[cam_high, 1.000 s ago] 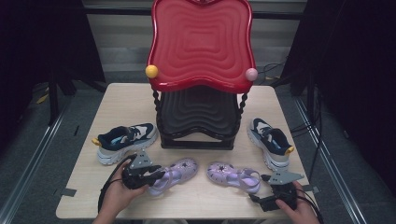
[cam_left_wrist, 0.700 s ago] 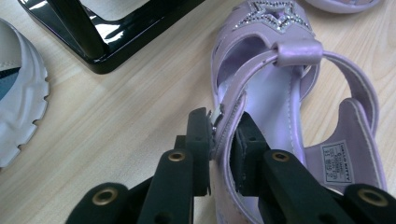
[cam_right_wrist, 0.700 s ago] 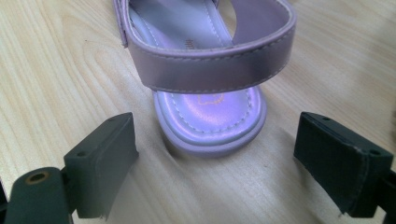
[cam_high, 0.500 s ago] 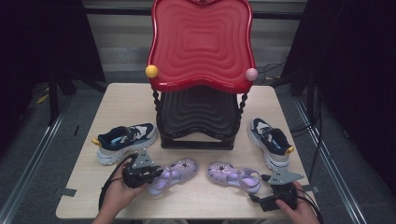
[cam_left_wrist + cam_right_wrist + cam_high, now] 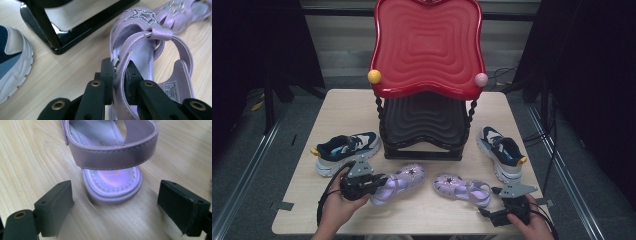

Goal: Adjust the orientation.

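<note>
Left claw [image 5: 120,72] jaws just closed onto side strap of left sandal [image 5: 150,50], on table [image 5: 75,75] beside rack base [image 5: 75,25]. Grip made; lift possible. Right claw [image 5: 115,205] wide open, empty, right sandal [image 5: 112,157] heel ahead between jaws.

Both grippers are black: the left gripper [image 5: 379,181] and right gripper [image 5: 492,216] each carry a grey three-cornered plate, brass-ringed screw holes on blocky jaws, and a trailing black cable.
</note>
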Tool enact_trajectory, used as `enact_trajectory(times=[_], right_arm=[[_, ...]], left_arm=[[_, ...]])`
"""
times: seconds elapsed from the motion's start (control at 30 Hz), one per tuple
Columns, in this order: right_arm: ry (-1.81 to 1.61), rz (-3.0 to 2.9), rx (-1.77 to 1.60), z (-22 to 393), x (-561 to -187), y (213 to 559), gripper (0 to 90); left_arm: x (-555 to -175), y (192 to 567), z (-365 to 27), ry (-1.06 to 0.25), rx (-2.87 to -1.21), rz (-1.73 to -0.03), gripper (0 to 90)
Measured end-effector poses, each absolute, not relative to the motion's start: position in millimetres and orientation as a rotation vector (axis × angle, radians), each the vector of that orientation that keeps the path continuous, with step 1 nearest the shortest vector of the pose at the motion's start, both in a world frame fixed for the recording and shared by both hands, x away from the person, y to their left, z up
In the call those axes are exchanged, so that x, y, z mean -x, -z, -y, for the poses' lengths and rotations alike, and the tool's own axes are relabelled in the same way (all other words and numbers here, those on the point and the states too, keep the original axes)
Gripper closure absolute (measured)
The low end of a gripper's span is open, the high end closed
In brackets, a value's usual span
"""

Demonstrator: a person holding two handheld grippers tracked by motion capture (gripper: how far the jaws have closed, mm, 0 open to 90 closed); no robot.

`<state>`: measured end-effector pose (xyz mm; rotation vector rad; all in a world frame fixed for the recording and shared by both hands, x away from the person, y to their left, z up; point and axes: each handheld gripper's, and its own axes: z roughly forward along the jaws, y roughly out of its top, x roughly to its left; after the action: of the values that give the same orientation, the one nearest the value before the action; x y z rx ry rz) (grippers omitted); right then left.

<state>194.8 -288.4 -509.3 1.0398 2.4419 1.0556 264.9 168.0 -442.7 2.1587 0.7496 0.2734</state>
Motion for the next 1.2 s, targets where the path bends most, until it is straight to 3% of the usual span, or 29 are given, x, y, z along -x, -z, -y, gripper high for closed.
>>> enact_trajectory(times=[1.2], right_arm=[[-1.055,-2.441,-1.042,288.4,-194.4,509.2,12.2]], left_arm=[[-289.1,389.5,-125.0,-0.371,-1.985,-0.931,80.6]])
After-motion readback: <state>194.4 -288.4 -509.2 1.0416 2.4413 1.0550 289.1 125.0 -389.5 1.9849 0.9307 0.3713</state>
